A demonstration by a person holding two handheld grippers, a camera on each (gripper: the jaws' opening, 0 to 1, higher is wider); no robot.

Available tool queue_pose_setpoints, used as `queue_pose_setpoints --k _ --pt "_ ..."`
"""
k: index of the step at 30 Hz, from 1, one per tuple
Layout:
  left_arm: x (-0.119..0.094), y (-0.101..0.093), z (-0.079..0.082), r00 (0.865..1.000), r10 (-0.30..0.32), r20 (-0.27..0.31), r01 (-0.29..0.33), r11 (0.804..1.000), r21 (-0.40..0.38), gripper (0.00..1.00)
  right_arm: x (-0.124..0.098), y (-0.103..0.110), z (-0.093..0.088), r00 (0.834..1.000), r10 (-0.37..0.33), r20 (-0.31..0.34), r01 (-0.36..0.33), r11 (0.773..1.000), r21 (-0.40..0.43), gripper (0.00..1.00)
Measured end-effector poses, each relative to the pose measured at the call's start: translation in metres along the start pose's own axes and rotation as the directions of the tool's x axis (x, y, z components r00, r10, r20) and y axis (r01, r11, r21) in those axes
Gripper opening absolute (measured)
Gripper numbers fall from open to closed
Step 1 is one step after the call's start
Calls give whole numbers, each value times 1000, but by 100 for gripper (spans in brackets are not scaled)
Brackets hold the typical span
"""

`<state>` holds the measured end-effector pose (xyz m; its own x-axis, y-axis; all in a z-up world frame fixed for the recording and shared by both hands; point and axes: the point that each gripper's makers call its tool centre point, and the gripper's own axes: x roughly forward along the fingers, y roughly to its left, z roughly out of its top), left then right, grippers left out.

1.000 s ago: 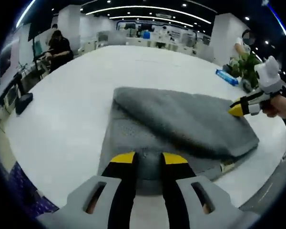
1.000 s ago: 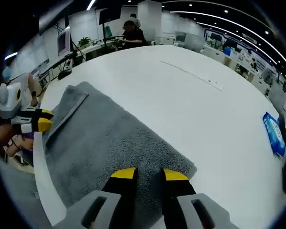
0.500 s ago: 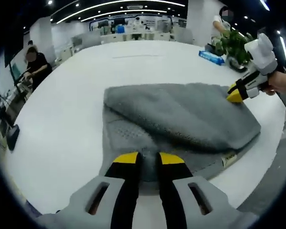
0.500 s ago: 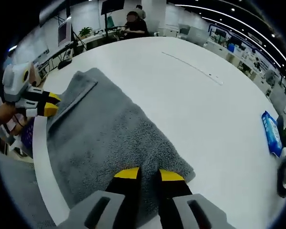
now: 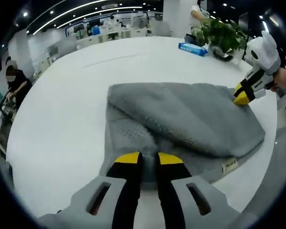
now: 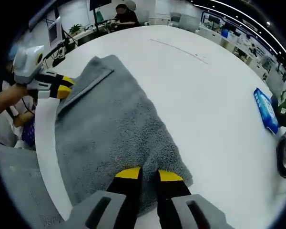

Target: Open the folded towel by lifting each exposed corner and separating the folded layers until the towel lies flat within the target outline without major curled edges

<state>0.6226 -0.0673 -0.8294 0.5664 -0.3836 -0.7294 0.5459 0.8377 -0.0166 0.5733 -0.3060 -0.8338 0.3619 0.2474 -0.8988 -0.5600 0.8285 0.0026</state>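
On the round white table (image 5: 62, 114), the folded grey terry towel (image 5: 181, 121) lies near the edge with its long axis running from one gripper to the other. At one short end the left gripper (image 5: 143, 159) has its jaws nearly together over the hem; at the opposite end the right gripper (image 6: 149, 174) stands likewise. Whether either pinches cloth I cannot tell, the tips hiding the contact. Beyond lie a blue packet (image 6: 266, 110) and a green potted plant (image 5: 222, 34).

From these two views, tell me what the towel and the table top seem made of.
Towel: grey terry cloth, likely cotton, with a fuzzy looped pile, a flat woven border band and a sewn label at one edge. Table: smooth white, probably laminate, with a faint matte sheen.
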Motion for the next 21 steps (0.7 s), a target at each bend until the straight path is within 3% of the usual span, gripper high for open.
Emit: queue_pose_setpoints --k 6,21 --pt "18 -8 19 1000 -26 -4 27 998 51 10 -7 -4 -14 1000 -14 5 14 997 72 7" --pt "53 -23 54 997 -71 -35 76 984 161 9 -19 1 -38 999 -26 23 23 992 123 7"
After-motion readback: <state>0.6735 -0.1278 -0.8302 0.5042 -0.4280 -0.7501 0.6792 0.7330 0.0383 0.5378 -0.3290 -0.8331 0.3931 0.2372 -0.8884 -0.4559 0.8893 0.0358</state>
